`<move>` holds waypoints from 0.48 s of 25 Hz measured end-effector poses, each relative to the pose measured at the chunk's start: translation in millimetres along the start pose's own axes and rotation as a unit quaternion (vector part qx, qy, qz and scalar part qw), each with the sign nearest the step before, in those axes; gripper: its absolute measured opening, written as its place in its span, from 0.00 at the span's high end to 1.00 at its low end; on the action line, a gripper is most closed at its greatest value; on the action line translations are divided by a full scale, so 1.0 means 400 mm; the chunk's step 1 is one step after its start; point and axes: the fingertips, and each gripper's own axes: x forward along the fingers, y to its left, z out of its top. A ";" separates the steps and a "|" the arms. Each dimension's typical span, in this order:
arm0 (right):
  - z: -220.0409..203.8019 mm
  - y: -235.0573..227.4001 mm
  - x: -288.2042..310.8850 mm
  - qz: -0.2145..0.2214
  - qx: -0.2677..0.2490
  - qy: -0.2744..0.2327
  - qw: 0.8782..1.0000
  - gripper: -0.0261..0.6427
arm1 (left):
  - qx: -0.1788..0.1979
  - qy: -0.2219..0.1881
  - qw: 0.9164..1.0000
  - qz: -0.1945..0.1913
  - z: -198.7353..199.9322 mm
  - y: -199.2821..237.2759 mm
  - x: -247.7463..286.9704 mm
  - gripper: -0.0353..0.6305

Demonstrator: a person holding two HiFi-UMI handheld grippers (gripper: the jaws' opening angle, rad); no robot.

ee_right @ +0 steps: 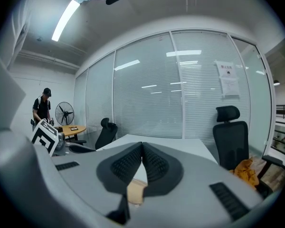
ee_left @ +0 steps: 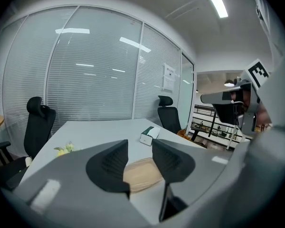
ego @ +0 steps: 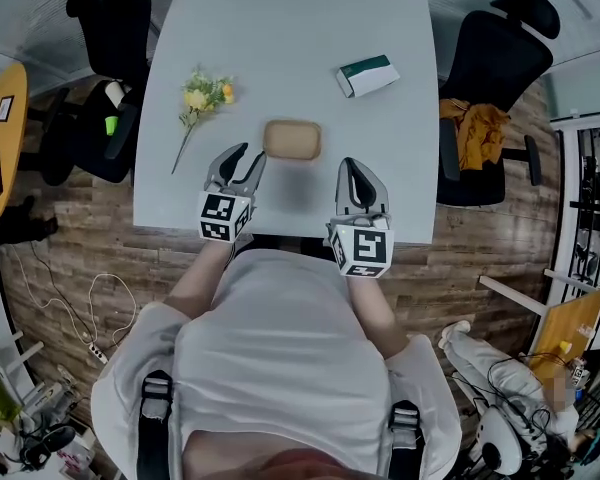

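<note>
A tan tray (ego: pixel 292 139) lies mid-frame on the white desk (ego: pixel 280 28). Just beside its lower left, the left claw (ego: pixel 242 156) is released and empty. At the tray's lower right, the right claw (ego: pixel 350 168) is clenched on nothing. A flower sprig (ego: pixel 202 96) lies upper left and a green-and-white box (ego: pixel 368 75) upper right.

The pale grey tabletop (ego: pixel 280 18) carries a tan rectangular tray (ego: pixel 292 139), a yellow-and-green flower sprig (ego: pixel 202 96) and a white box with a dark green band (ego: pixel 368 74). The grey left claw (ego: pixel 246 155) and grey right claw (ego: pixel 351 164) bear black-and-white square-patterned cubes.
</note>
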 end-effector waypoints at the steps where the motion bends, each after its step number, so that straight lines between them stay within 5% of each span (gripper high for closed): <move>1: -0.001 -0.004 0.001 -0.001 0.001 0.001 1.000 0.95 | 0.002 0.005 1.000 0.001 -0.007 0.001 0.008 0.70; 12: 0.005 -0.023 0.019 -0.002 0.001 0.000 1.000 0.95 | -0.001 0.060 0.998 0.011 -0.102 0.049 0.093 0.71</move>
